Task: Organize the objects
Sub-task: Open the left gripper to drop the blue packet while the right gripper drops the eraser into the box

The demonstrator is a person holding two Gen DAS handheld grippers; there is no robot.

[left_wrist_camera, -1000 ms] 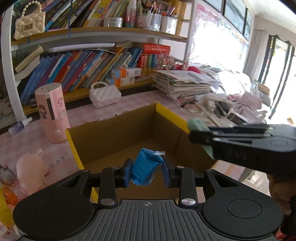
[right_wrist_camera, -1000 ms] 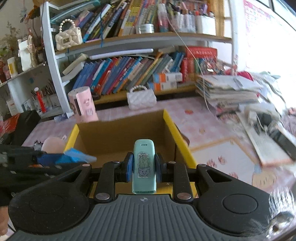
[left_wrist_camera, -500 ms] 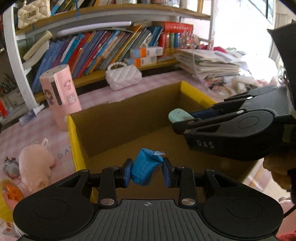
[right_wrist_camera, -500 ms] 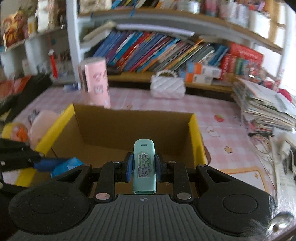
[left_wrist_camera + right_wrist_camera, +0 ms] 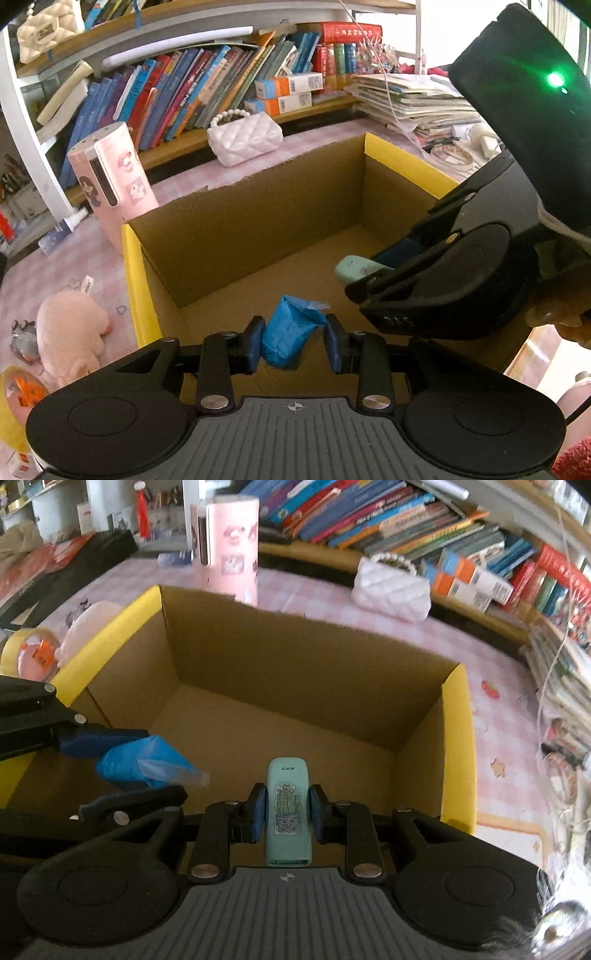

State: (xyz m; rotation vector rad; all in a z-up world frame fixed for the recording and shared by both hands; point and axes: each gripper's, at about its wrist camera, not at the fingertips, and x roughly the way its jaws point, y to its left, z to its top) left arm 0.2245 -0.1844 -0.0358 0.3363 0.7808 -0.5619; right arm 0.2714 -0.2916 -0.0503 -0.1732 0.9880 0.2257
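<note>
My left claw [image 5: 294, 345] grips a blue packet [image 5: 287, 338], my right [image 5: 284, 812] a mint case [image 5: 287, 810]. Box [image 5: 458, 746] floor lies below both; I'd lower well inside before letting go.

Not much here can actually be read. The clearest lettering is "DAS", embossed upside down on the black body of the right gripper [image 5: 364, 267] as it shows in the left wrist view. The mint-green case [image 5: 289, 808] in that gripper carries a sticker with a drawn cactus in a smiling pot — a picture, no words. The book spines [image 5: 192, 88] on the shelf, the red box [image 5: 351, 31] and the orange-and-white cartons [image 5: 288, 85] all bear print — too small and blurred to make out.
</note>
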